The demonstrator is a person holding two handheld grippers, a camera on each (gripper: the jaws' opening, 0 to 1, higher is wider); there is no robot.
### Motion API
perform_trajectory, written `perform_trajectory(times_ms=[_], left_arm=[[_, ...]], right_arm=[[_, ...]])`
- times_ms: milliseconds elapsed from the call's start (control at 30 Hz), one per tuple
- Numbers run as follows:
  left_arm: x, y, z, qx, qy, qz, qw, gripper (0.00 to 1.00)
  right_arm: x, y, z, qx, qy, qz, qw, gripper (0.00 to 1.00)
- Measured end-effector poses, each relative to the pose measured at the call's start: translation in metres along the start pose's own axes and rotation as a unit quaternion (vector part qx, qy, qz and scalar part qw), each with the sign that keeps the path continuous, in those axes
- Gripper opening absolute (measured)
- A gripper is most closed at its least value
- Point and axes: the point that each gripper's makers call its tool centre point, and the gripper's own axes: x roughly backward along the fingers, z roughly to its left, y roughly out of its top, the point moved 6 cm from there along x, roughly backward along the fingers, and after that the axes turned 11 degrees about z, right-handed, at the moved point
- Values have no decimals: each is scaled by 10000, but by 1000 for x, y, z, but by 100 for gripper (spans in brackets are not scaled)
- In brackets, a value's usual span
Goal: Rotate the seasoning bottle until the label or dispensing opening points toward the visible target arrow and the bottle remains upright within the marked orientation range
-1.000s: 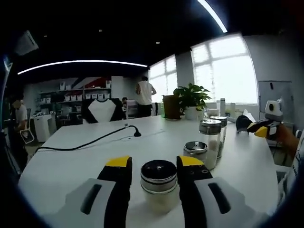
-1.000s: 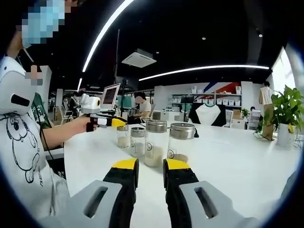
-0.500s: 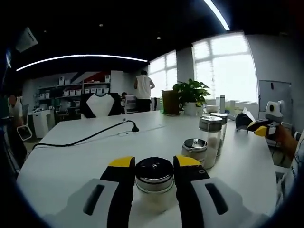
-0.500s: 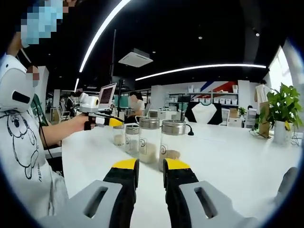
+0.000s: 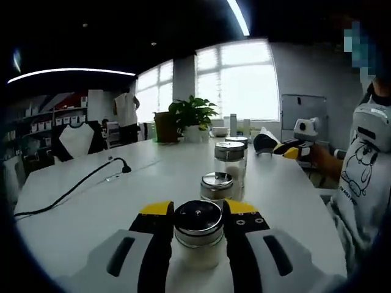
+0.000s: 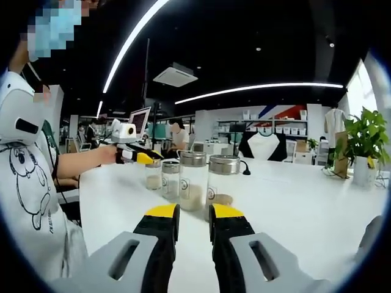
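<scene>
A: Seasoning bottle (image 5: 198, 235) sits between the left gripper (image 5: 198, 213) jaws, metal cap up, pale powder below. Yellow tips press either side of the cap: clamped on it, by my reading. Bottle stands upright on the white table (image 5: 79, 207).

B: Why grip at the cap?

A: Likely so a wrist turn spins the bottle about its own axis without tipping it. Base looks to rest on the table, though the jaws hide the contact.

B: Neighbours?

A: Just beyond the seasoning bottle, a short jar (image 5: 217, 186); beyond that, a tall jar (image 5: 230, 162), with another behind it. Lined up close, so there's little room to swing sideways. Rotation in place seems the safe option.

B: Right gripper (image 6: 192, 215)?

A: Jaws nearly together, a thin gap between the tips, nothing held. It hangs over the table short of the row's far end, nearest jar (image 6: 221, 180) just past its tips. Probably parked clear of the work.

B: Target arrow?

A: Can't find one, nor a label on the held bottle. Alignment can't be judged.

B: Anything else?

A: Black cable (image 5: 67, 189) well left of the seasoning bottle; potted plant (image 5: 192, 116) far beyond the row.
</scene>
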Motion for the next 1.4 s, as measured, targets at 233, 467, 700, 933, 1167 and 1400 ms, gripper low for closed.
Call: perform_trajectory(times_ms=[233,467,700,933,1167,1400], left_arm=[[2,-4,-2,91,148,-123,9998,34],[12,4,-9,364,821,-650,9938,43],[33,15,-9,596,900,-1043,9887,45],[22,7,-11,805,1383,-715,9845,40],[18,3,-15,1028,1751,-826,9757,44],[12,3,-17,743,2034,-475,9751,45]], right_arm=[[-3,-5,4,-3,56,89,9999,17],[-3,-7,3,-34,48,129,9999,17],[-5,-4,7,26,89,126,9999,17],[-5,-4,8,-7,80,83,9999,17],[-2,-7,5,-51,36,143,9999,17],[-2,-1,2,29,-25,112,9999,17]])
